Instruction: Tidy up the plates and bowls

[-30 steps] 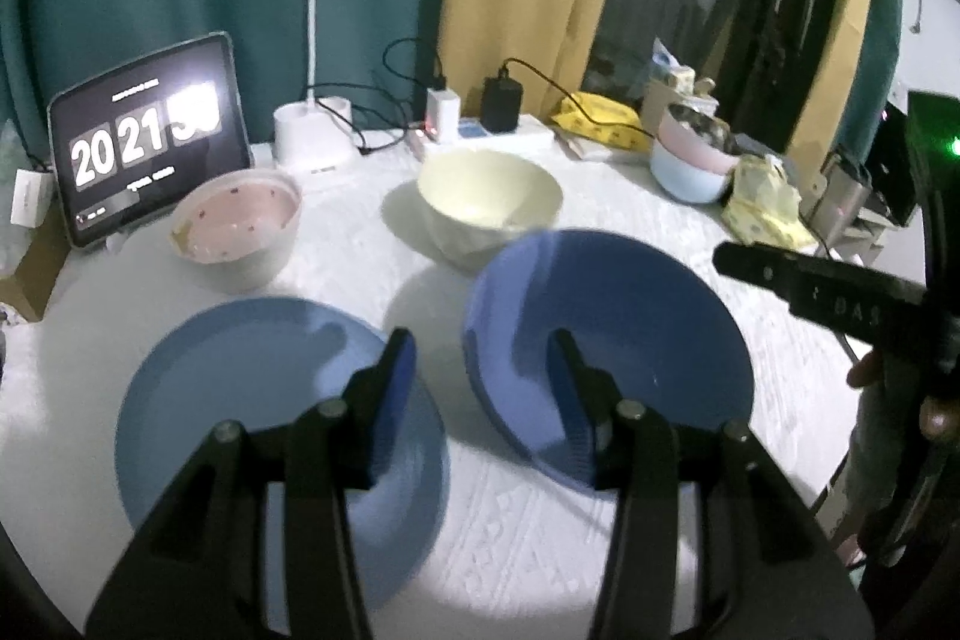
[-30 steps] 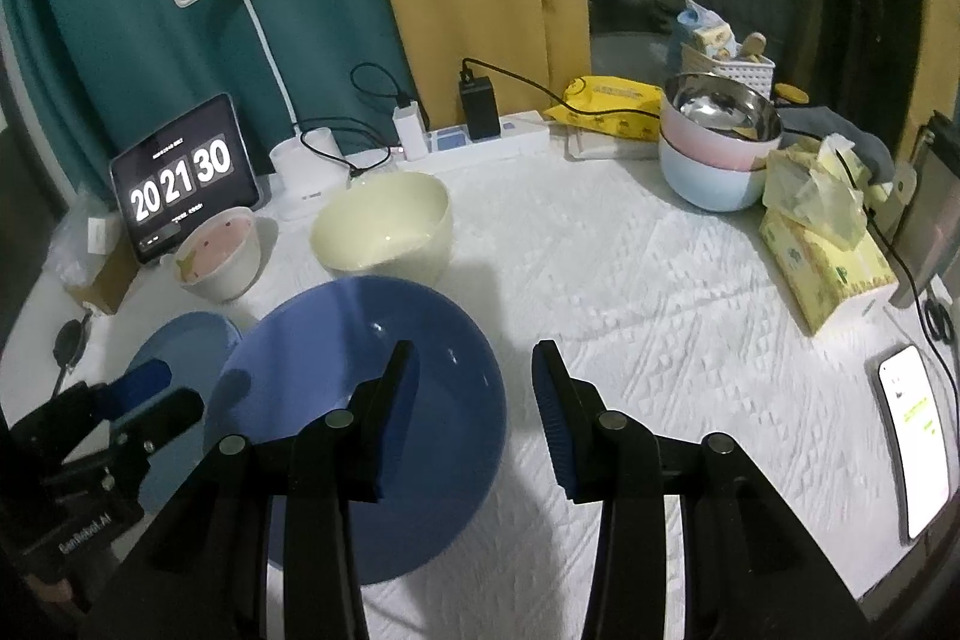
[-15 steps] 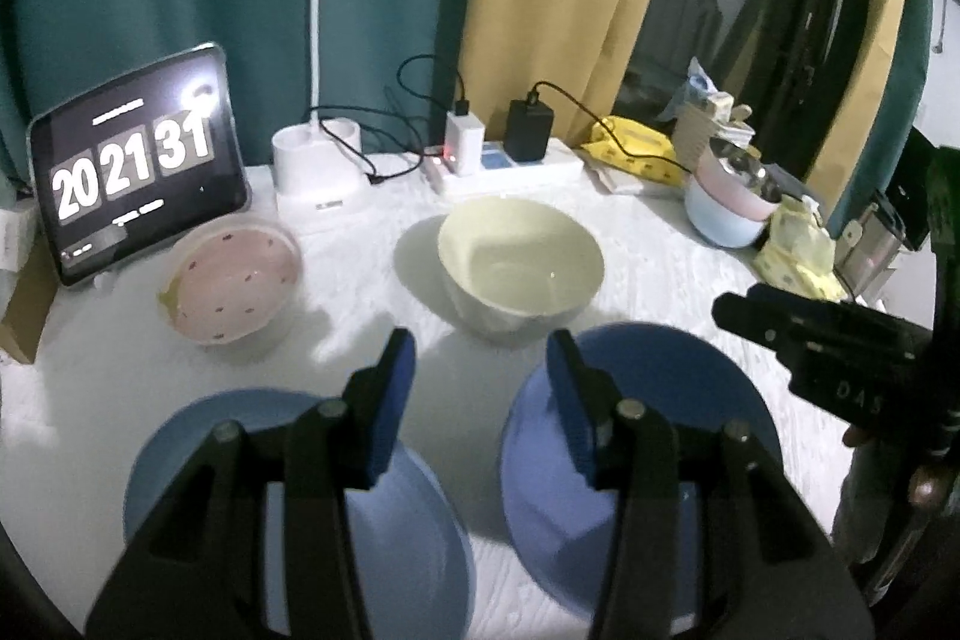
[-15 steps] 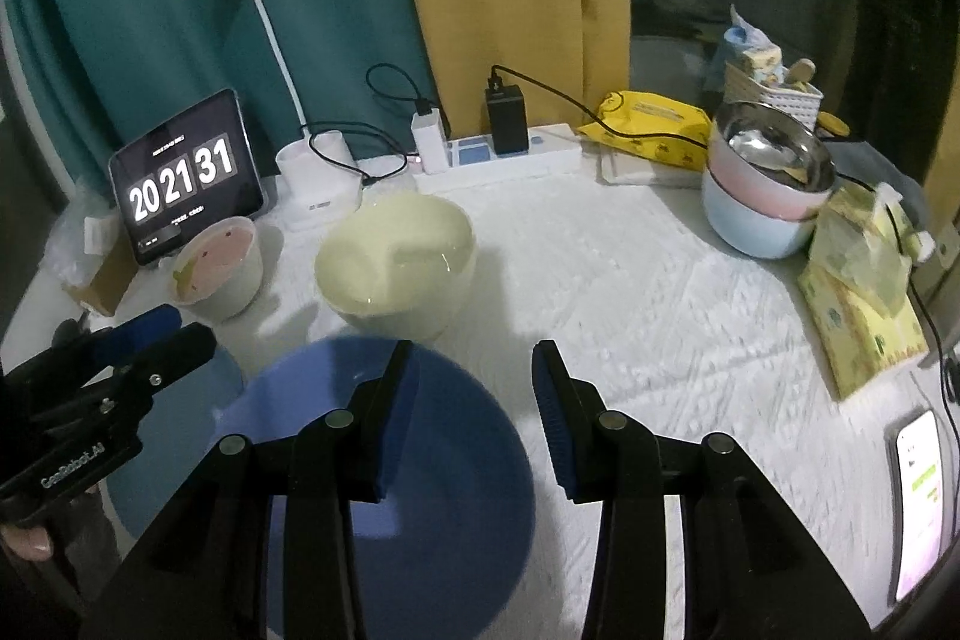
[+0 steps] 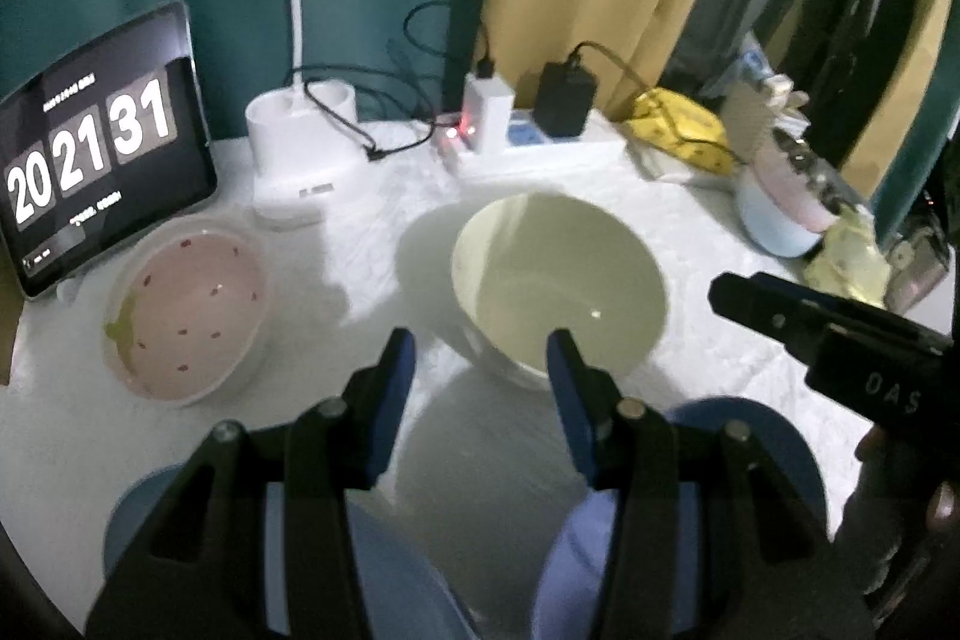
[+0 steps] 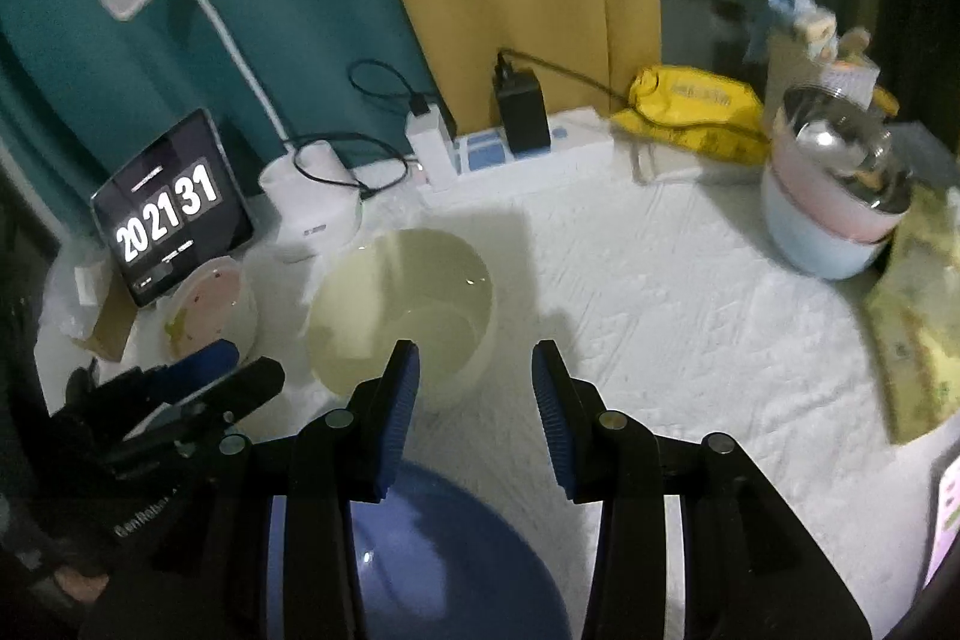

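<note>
Both your grippers are advancing: the cream bowl (image 5: pixel 558 280) is now sitting mid-frame, just beyond your spread, empty left gripper (image 5: pixel 480 370) and right gripper (image 6: pixel 474 382); blue plates (image 6: pixel 432 550) are sliding lower.

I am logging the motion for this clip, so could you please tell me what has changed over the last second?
Both grippers moved forward over the table: the left gripper and right gripper now point at the cream bowl, and the blue plates have slid to the lower edge of both views. The clock went from 30 to 31. Nothing was gripped; both stay open, and the pink bowl and other dishes are unmoved.
</note>
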Demonstrator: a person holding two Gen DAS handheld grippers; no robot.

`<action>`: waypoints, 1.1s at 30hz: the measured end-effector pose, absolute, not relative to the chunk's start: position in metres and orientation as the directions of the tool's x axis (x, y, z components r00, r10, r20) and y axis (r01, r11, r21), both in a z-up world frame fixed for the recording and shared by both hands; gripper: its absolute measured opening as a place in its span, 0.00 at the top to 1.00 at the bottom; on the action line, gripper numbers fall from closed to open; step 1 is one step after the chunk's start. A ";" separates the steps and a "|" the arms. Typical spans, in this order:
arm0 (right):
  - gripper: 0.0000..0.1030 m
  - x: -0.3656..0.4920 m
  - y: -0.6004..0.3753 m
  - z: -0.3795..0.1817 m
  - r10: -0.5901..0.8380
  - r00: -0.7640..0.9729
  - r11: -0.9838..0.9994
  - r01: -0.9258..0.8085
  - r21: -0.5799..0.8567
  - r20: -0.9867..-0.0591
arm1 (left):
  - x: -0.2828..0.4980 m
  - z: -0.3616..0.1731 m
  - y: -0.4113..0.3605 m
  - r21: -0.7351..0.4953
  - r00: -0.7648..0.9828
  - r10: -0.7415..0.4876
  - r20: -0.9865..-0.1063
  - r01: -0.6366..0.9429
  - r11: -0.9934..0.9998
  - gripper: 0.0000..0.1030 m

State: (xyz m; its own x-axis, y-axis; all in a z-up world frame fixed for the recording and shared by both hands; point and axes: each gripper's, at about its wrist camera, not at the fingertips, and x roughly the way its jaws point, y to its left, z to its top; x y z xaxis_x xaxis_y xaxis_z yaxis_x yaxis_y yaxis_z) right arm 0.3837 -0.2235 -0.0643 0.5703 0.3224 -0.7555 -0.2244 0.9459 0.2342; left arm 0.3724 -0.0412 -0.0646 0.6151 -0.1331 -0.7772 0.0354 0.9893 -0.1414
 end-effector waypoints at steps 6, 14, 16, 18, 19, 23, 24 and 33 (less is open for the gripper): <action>0.60 0.407 -0.212 -0.076 0.316 0.537 0.948 -0.211 0.238 -0.782 | 0.394 -0.078 -0.042 -0.120 0.571 -0.124 -0.811 0.044 0.992 0.54; 0.60 0.429 -0.200 -0.090 0.305 0.475 0.952 -0.162 0.259 -0.825 | 0.414 -0.093 -0.042 -0.117 0.525 -0.123 -0.842 0.045 0.992 0.54; 0.60 0.433 -0.198 -0.093 0.296 0.469 0.955 -0.147 0.256 -0.832 | 0.417 -0.097 -0.042 -0.124 0.521 -0.133 -0.843 0.052 0.991 0.54; 0.60 0.437 -0.197 -0.099 0.291 0.455 0.957 -0.130 0.261 -0.842 | 0.419 -0.098 -0.042 -0.127 0.515 -0.137 -0.846 0.054 0.990 0.54; 0.60 0.439 -0.196 -0.102 0.286 0.444 0.958 -0.118 0.261 -0.849 | 0.420 -0.099 -0.043 -0.126 0.513 -0.136 -0.848 0.055 0.990 0.54; 0.60 0.444 -0.196 -0.114 0.282 0.409 0.959 -0.084 0.272 -0.868 | 0.422 -0.102 -0.043 -0.139 0.509 -0.152 -0.847 0.063 0.988 0.54; 0.60 0.445 -0.195 -0.116 0.284 0.403 0.958 -0.082 0.274 -0.870 | 0.422 -0.103 -0.043 -0.143 0.509 -0.157 -0.846 0.066 0.987 0.55; 0.78 0.446 -0.190 -0.123 0.264 0.402 0.964 -0.084 0.252 -0.877 | 0.421 -0.103 -0.050 -0.152 0.523 -0.186 -0.832 0.108 0.983 0.67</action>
